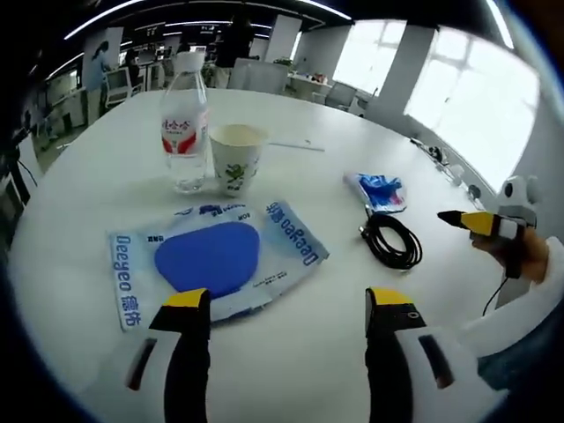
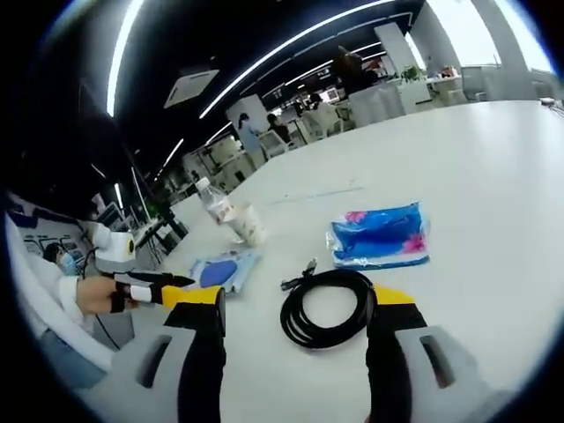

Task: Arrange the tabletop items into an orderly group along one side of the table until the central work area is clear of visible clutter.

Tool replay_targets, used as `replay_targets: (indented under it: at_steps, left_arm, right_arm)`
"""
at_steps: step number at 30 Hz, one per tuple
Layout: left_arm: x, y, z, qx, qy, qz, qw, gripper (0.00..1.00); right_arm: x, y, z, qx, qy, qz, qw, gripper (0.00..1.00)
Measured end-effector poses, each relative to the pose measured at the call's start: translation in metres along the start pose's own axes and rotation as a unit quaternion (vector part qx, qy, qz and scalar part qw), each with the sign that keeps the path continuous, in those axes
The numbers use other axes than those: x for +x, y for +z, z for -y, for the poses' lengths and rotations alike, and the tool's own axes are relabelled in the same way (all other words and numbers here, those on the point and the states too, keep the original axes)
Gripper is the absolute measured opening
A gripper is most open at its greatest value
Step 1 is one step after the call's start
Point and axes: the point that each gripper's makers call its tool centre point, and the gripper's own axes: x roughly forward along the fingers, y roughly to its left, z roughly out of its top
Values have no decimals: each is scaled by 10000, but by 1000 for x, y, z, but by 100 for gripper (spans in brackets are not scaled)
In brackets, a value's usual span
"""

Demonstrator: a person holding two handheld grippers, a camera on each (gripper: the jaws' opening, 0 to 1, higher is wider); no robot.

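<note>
Clutter is spread over the white table (image 1: 79, 167): a water bottle (image 1: 185, 123) and a paper cup (image 1: 236, 157) stand upright just beside each other at the far side, a flat blue-and-white packet (image 1: 216, 260) lies in front of them, a coiled black cable (image 1: 392, 240) sits off to the packet's right, and a smaller blue pouch (image 1: 381, 191) lies just beyond the cable. From my left tongs (image 1: 286, 308) the packet is straight ahead and nearest, its long axis running across my line of approach, its near edge just beyond the left jaw tip. From my right tongs (image 2: 295, 304) the cable (image 2: 328, 307) lies directly ahead between the two jaw tips, flat on the table, with the blue pouch (image 2: 381, 236) just past it and the bottle (image 2: 214, 204), cup (image 2: 249, 223) and packet (image 2: 220, 270) well away to the left. I judge the right tongs the better placed for the cable, the left for the packet. Both tongs stand wide apart and hold nothing; neither touches an item as far as I can see. The left tongs (image 2: 181, 286) reach into the right gripper view from the left, held in a hand (image 2: 92, 295). I judge the tidying barely begun, with the middle not yet cleared.
</note>
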Motion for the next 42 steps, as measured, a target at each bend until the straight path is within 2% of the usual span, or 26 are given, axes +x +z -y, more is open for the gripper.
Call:
replay_targets:
  at_steps: [6, 12, 21, 25, 32, 42]
  left_arm:
    - [-4, -2, -11, -188, 96, 81, 9997, 72]
    - [-15, 2, -28, -315, 264, 206, 9989, 69]
    - [-33, 5, -60, -599, 536, 428, 9958, 68]
    - [-40, 5, -77, -704, 677, 487, 9940, 67]
    - [-52, 2, -110, -961, 957, 552, 9892, 66]
    - [-48, -3, -122, -1260, 1017, 531, 9854, 61]
  right_arm:
    - [9, 2, -9, -41, 139, -126, 9998, 61]
    - [21, 4, -27, -160, 333, -213, 9991, 61]
    - [50, -10, -64, -366, 758, -636, 9944, 59]
    - [64, -10, -74, -505, 794, -764, 9926, 56]
    - [85, -10, -99, -432, 985, -903, 9901, 51]
    - [110, -15, -117, -279, 1077, -1126, 9874, 48]
